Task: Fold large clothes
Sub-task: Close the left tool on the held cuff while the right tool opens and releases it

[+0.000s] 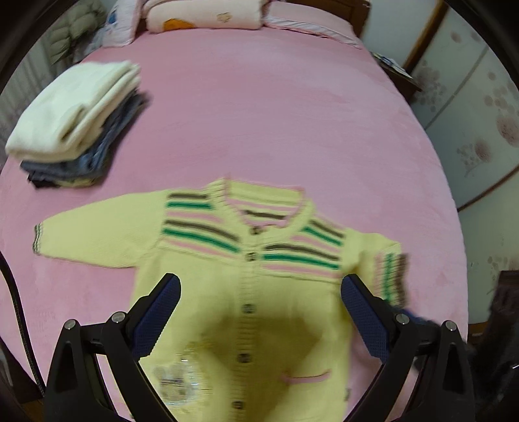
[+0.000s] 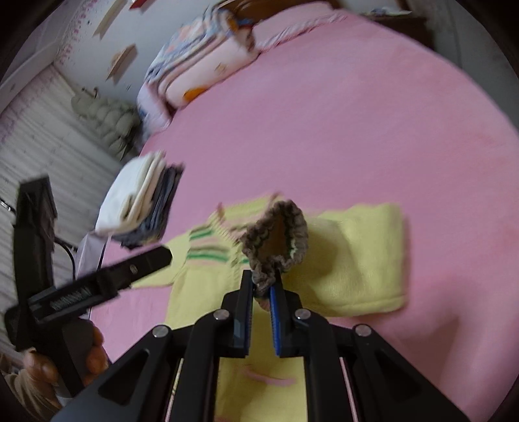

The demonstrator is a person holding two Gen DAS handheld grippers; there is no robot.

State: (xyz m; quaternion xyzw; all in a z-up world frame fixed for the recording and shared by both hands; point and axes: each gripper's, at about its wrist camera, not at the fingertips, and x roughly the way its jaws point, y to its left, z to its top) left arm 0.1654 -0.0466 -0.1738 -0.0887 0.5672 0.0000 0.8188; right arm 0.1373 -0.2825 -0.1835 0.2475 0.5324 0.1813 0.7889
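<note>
A yellow knitted cardigan [image 1: 227, 292] with green, brown and pink stripes lies front-up on the pink bed [image 1: 275, 130]. Its left sleeve is spread out flat. My left gripper [image 1: 259, 285] is open and empty above the cardigan's chest. My right gripper [image 2: 263, 280] is shut on the brown ribbed cuff [image 2: 275, 240] of the right sleeve and holds it lifted above the cardigan [image 2: 350, 259]. The left gripper also shows in the right wrist view [image 2: 97, 285], held in a hand at the left.
A stack of folded clothes [image 1: 74, 123], white on top of blue denim, sits at the bed's left; it also shows in the right wrist view [image 2: 139, 201]. Pillows and a folded quilt [image 1: 207, 13] lie at the head of the bed. A nightstand [image 1: 395, 71] stands at the right.
</note>
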